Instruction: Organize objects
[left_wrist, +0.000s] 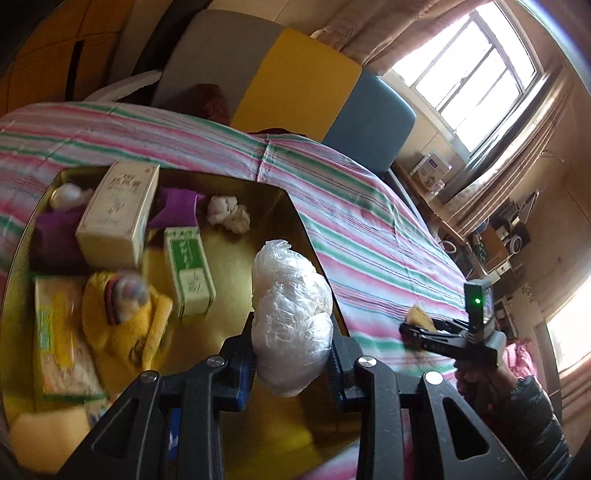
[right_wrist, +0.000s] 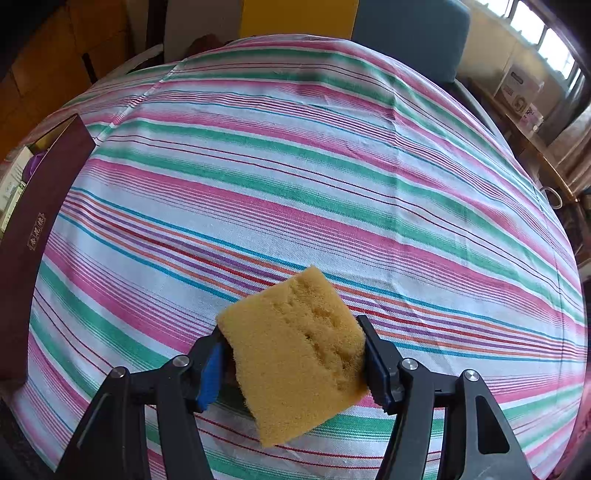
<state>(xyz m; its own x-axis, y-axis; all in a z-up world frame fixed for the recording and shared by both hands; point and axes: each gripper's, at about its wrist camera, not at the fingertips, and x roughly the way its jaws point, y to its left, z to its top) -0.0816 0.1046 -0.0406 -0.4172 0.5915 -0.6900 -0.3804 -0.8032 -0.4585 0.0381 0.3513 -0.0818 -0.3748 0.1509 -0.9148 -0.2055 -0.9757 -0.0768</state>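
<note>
1. The left gripper (left_wrist: 291, 354) is clamping a crinkled clear plastic bundle (left_wrist: 291, 314), whitish inside, above the near right part of a gold-lined tin box (left_wrist: 273, 206) sitting on a striped bedsheet (left_wrist: 369, 229).
2. The bundle's long axis is running near to far, w/ its knotted tip pointing toward the box's far side; its near end is tucked between the jaws.
3. The right gripper (right_wrist: 291, 354) is squeezing a yellow sponge block (right_wrist: 295, 350) over the sheet, right of the box; one corner is tilting up and away, another is hanging down toward the camera.
4. Inside the box: a cream carton (left_wrist: 118, 210), a green-and-white carton (left_wrist: 190, 273), purple cloth (left_wrist: 59, 229), a white wad (left_wrist: 228, 214), a yellow plush toy (left_wrist: 125, 321), a tissue pack (left_wrist: 62, 339).
5. The plush toy's face is blurring w/ motion; carton print is unreadable; the box's near edge is hidden behind the gripper frame.
6. In the right wrist view only the box's maroon outer wall (right_wrist: 37, 221) is showing, cut off at the left.
</note>
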